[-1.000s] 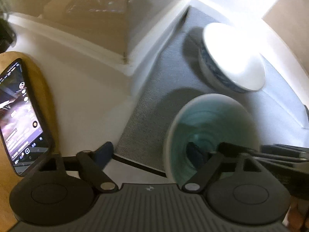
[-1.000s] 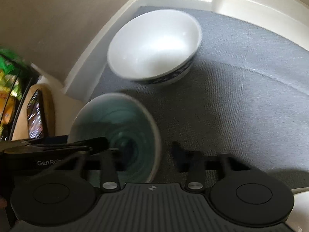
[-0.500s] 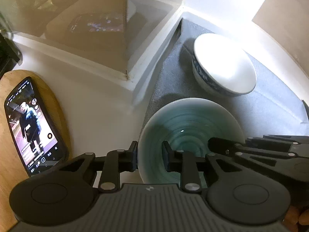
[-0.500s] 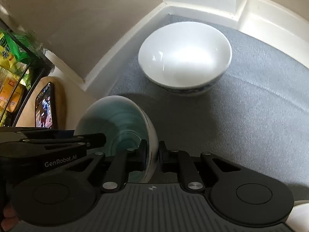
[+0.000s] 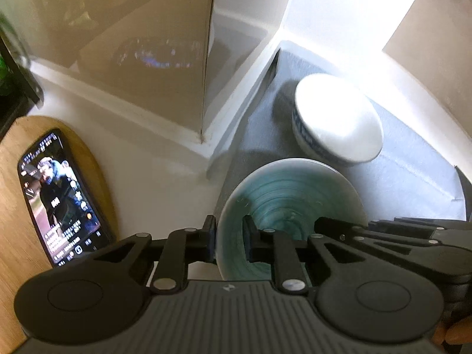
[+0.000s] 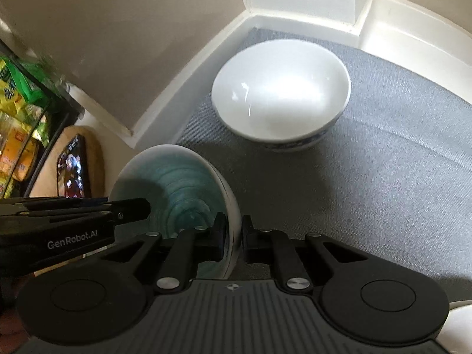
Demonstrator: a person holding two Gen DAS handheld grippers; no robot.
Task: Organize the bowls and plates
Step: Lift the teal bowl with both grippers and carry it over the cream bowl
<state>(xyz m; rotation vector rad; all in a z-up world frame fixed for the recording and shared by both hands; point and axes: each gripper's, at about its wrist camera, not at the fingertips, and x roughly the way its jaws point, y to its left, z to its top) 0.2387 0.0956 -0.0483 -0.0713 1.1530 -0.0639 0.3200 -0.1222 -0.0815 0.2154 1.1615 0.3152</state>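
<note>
A teal-glazed bowl (image 5: 290,203) is held between both grippers above a grey mat (image 6: 383,183). My left gripper (image 5: 229,237) is shut on its left rim. My right gripper (image 6: 231,233) is shut on the opposite rim of the teal bowl (image 6: 177,185). Each gripper's fingers show in the other's view: the right one's in the left wrist view (image 5: 383,233), the left one's in the right wrist view (image 6: 88,215). A white bowl with blue pattern (image 6: 281,93) stands on the mat beyond, near the corner; it also shows in the left wrist view (image 5: 336,126).
White walls and a ledge (image 6: 324,14) bound the mat at the back. A phone (image 5: 60,197) with a lit screen lies on a wooden board (image 5: 11,206) to the left. Snack packets (image 6: 17,118) sit on a rack at far left. A white dish edge (image 6: 460,324) shows at lower right.
Both grippers went from open to shut on the teal bowl's rims, and the bowl has risen off the mat. The white bowl has not moved.
</note>
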